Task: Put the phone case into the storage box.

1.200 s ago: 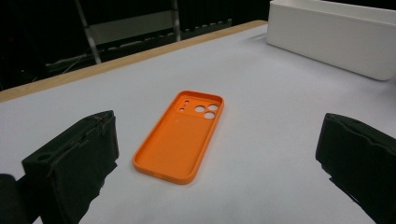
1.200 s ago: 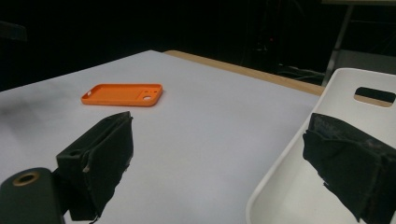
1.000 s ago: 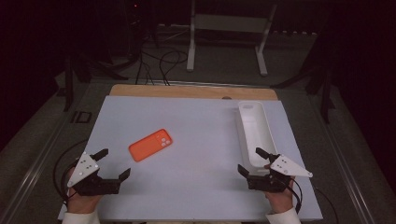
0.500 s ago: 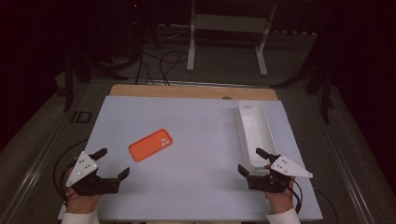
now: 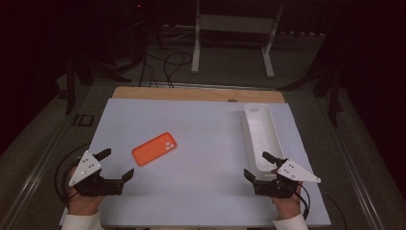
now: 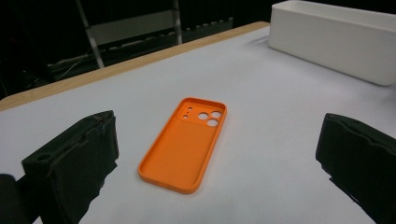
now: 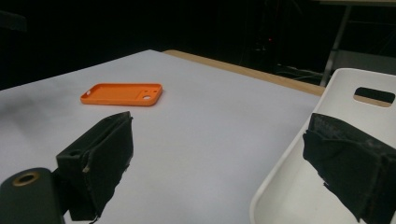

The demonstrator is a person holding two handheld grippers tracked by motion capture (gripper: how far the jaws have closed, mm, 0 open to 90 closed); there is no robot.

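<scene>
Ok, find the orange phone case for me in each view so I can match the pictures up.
High view: the orange phone case lies left of centre on the white mat, ahead of the left hand-held gripper.
Left gripper view: centre of the picture, hollow side up, between the open jaws.
Right gripper view: upper left, far across the mat.
Shared landmark: the white tray.

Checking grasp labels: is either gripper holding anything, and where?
Nothing is held: left gripper and right gripper are open, apart from the orange phone case.
</scene>
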